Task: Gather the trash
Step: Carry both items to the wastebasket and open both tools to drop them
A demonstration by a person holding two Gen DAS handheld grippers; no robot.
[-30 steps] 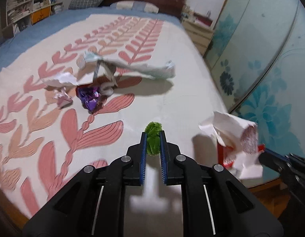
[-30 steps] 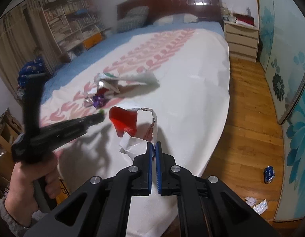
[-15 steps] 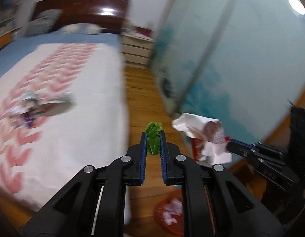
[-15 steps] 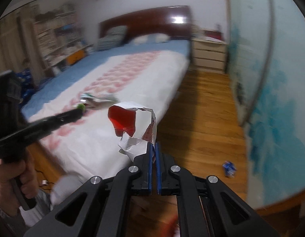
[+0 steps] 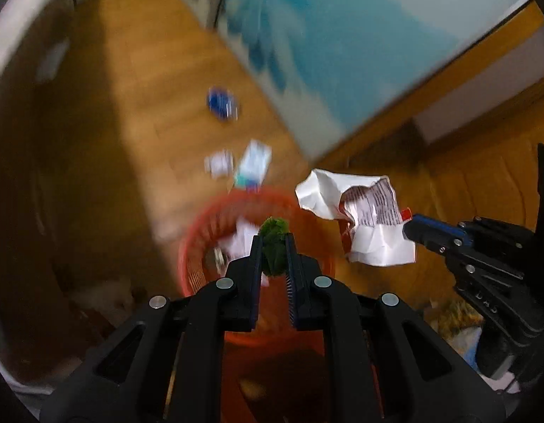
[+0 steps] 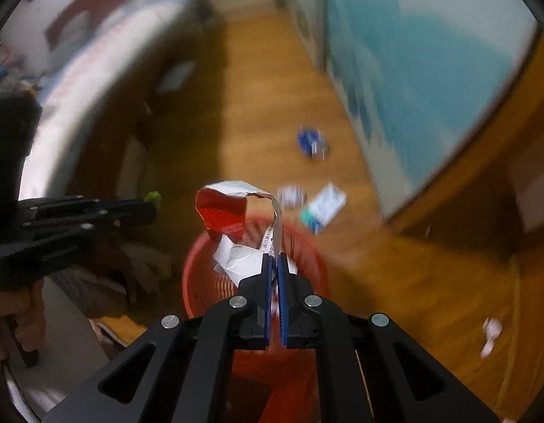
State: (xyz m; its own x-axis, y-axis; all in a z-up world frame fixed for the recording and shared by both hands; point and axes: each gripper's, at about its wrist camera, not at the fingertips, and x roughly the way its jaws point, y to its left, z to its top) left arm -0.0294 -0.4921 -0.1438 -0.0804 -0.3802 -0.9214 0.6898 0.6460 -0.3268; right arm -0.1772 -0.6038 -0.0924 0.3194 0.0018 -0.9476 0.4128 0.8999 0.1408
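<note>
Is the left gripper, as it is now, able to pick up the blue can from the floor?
Probably not yet. The left gripper is already shut on a green scrap above the red basket. The blue can lies farther off on open floor; nothing blocks it.

Red mesh basket (image 5: 197,243) on honey-brown wooden floor (image 5: 138,81). Green fuzzy scrap (image 5: 273,246), red-and-white crumpled wrapper (image 6: 233,225) with dark print. Black hand-held gripper (image 6: 274,264) with blue pads. Blue can (image 6: 312,141) far off; teal floral wall panel (image 5: 324,35) right.

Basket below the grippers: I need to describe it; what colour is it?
Red basket, clearest in the right wrist view.
</note>
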